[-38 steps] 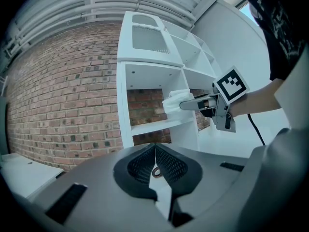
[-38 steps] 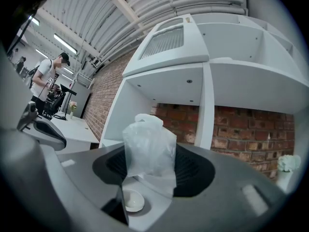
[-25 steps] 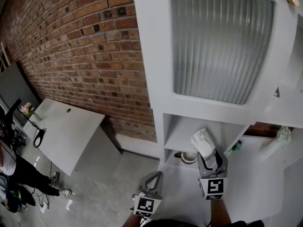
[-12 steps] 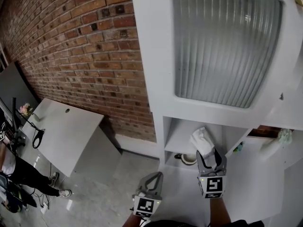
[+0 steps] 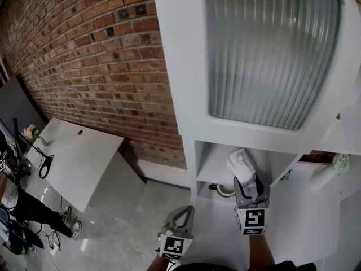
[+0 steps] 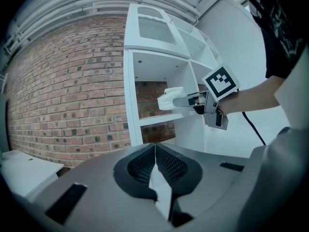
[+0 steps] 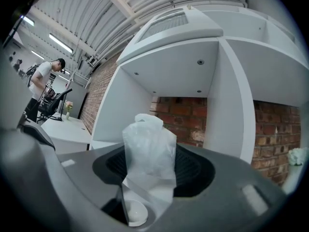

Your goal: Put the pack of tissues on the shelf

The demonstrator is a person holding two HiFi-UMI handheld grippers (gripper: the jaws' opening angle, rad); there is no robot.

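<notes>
At the shelf [image 5: 210, 171] front edge: pack of tissues [image 5: 241, 164], clamped between the jaws of the right gripper [image 5: 249, 184], protruding past their tips. Left gripper [image 5: 184, 212]: jaws together, nothing held.

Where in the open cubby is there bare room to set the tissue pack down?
The shelf board is bare between the cubby's left wall and the tissue pack, which is held in the right gripper's jaws. The level below is more crowded: a bowl sits near its front.
</notes>
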